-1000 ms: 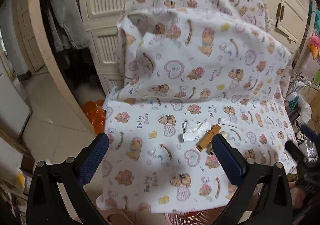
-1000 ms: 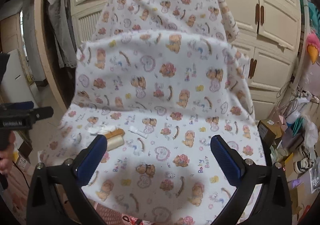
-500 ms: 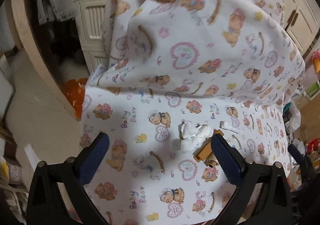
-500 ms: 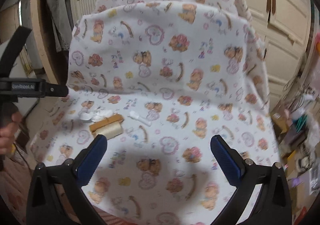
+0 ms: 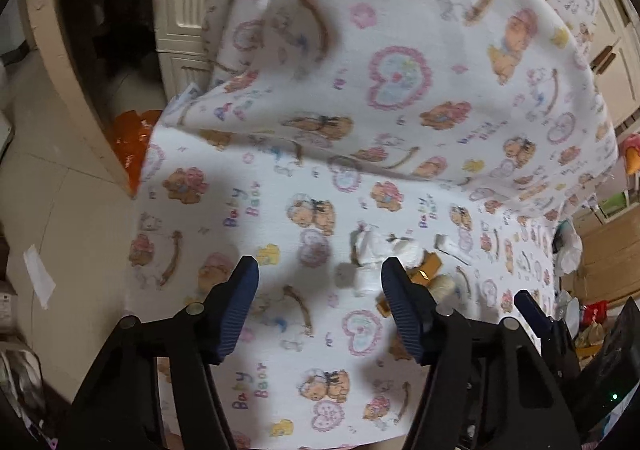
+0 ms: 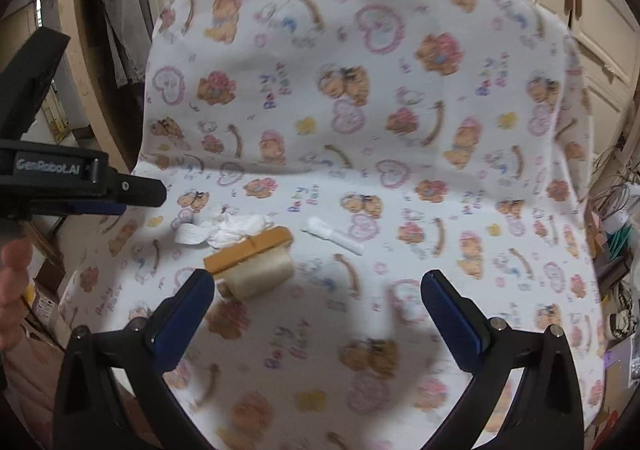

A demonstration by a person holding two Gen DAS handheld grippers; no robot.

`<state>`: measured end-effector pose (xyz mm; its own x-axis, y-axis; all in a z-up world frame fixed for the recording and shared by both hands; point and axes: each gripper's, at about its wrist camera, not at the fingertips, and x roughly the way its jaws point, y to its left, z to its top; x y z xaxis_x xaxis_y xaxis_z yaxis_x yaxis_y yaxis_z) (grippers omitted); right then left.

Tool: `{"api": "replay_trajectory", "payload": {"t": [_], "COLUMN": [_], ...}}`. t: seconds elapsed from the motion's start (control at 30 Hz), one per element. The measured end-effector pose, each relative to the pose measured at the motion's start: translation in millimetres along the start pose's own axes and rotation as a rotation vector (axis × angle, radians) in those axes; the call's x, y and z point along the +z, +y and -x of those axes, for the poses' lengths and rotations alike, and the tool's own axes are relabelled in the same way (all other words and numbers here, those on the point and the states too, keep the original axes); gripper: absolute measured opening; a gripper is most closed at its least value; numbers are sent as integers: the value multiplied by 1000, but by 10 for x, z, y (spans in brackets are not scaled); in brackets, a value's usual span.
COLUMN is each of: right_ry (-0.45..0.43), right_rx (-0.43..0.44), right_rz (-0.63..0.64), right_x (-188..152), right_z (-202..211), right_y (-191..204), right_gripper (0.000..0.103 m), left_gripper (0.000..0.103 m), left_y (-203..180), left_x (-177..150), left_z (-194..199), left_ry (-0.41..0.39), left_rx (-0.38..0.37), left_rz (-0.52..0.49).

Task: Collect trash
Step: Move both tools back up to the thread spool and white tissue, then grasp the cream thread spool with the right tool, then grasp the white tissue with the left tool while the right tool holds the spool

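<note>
Since the earlier frames both grippers have been brought lower and closer to the cloth-covered seat, and the jaws of the left gripper (image 5: 316,282) have just been closing, from wide apart to about half as wide; nothing is pinched between them, only printed cloth being seen in the gap. Just beyond its right fingertip, the crumpled white tissue (image 5: 380,254) is found, lying on the cloth and not gripped.

The right gripper (image 6: 318,286) is held with its jaws spread wide, and nothing is held in them. Just beyond its left fingertip, a pale roll of tape (image 6: 260,276) is seen with a tan wooden strip (image 6: 248,246) lying against its far side, and the tissue is bunched directly behind these. A small white wrapper (image 6: 332,235) lies apart from that cluster, nearer the middle of the seat.

All of the trash rests on a white blanket (image 6: 400,50) printed with bears and hearts, draped over a chair's seat and back. Cream cupboard doors (image 6: 592,22) are seen behind the chair. An orange bag (image 5: 130,136) is visible on the floor beside the blanket's left edge. The hand (image 6: 12,290) holding the left gripper is caught at the left edge of the right view.
</note>
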<state>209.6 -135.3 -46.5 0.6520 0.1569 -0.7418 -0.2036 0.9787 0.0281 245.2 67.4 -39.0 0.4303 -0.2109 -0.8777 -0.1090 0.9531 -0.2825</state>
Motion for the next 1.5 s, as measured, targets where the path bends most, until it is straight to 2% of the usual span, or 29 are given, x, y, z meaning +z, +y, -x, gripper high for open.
{"api": "replay_trajectory", "payload": {"t": [0.1, 0.23, 0.3, 0.37, 0.43, 0.53, 0.57, 0.63, 0.83, 1.07, 1.23, 1.37, 1.4, 1.47, 1.5], "right_ry": [8, 25, 33, 51, 57, 69, 72, 68, 79, 96, 132, 116, 114, 109, 107], "right_rx": [-3, -14, -26, -26, 6, 67, 70, 63, 89, 116, 135, 128, 127, 125, 138], "right_rz": [-12, 33, 64, 81, 59, 32, 34, 47, 6, 20, 24, 42, 41, 30, 18], "right_x": [26, 18, -9, -36, -59, -85, -92, -125, -213, -320, -431, -455, -455, -454, -449], "right_z": [-117, -226, -267, -307, -304, -249, -230, -174, -7, 61, 44, 46, 47, 50, 53], "right_y": [71, 205, 254, 260, 204, 134, 127, 95, -177, -326, -380, -353, -355, -369, -384], "right_gripper": [103, 101, 91, 70, 59, 28, 24, 20, 20, 20, 20, 20, 19, 11, 11], "left_gripper": [61, 62, 62, 63, 63, 63, 63, 63, 63, 63, 63, 63, 63, 63, 63], "left_y": [66, 72, 49, 16, -17, -54, -60, -74, -127, -166, -212, -234, -241, -252, -260], "left_x": [16, 29, 28, 21, 8, -12, -17, -29, -47, -43, -35, -37, -38, -41, -42], "left_z": [33, 85, 99, 98, 86, 60, 53, 44, 51, -16, -39, -68, -79, -101, -110], "left_ry": [-12, -44, -53, -56, -54, -46, -43, -41, -44, -18, -16, -13, -10, -5, -4], "left_rx": [14, 52, 68, 71, 70, 67, 65, 64, 58, 35, 38, 42, 41, 39, 41], "left_rz": [19, 7, -10, -24, -35, -44, -45, -47, -63, -57, -62, -61, -59, -61, -63]}}
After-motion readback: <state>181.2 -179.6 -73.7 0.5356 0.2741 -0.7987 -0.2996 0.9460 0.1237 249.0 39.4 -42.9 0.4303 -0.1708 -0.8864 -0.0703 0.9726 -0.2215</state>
